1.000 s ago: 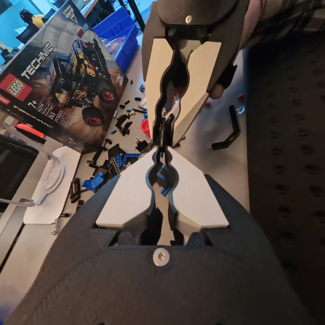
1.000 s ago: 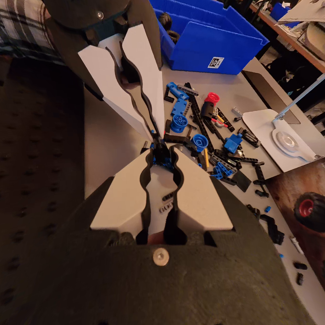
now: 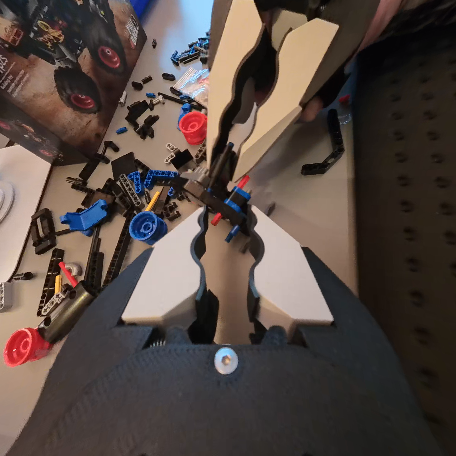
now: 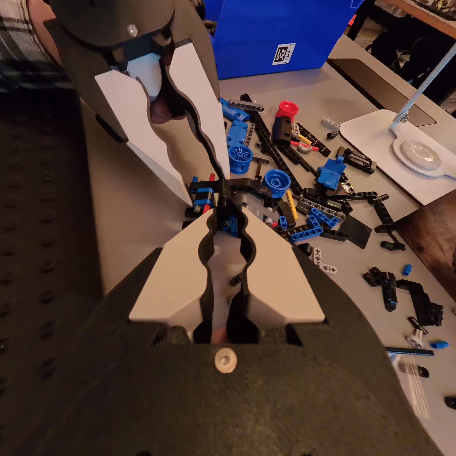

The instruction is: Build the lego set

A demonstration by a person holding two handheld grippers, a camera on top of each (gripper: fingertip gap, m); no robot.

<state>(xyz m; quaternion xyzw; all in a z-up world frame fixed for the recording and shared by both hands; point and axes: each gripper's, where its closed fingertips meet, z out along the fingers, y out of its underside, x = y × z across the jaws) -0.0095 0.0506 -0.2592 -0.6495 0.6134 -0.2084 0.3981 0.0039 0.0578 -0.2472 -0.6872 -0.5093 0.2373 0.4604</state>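
A small Lego assembly (image 3: 214,201) of black beams, a blue block and a red axle hangs just above the grey table (image 3: 296,197). My right gripper (image 4: 227,212) is shut on its black and blue end (image 4: 228,218). In the left wrist view the right gripper (image 3: 223,170) comes down from the top. My left gripper (image 3: 228,209) has its jaws apart on either side of the assembly's blue-block end. In the right wrist view the left gripper (image 4: 209,190) reaches in from the upper left around that blue block (image 4: 203,196). Whether its pads press the part is unclear.
Loose Lego parts (image 3: 138,187) are heaped left of the grippers, with a blue hub (image 3: 146,228) and a red hub (image 3: 193,127). The set's box (image 3: 61,74) stands behind. A blue bin (image 4: 266,32), a white lamp base (image 4: 394,153) and a dark mat (image 3: 407,222) border the table. My two grippers' fingertips are within a few centimetres of each other. Between my left fingertips and the blue hub (image 3: 146,228) there is roughly 8 centimetres. Look for it in the right wrist view (image 4: 275,181) too.
Both grippers have come down closer to the table. My left gripper's jaws have opened wider. The assembly has turned, so its blue block and red axle now show.
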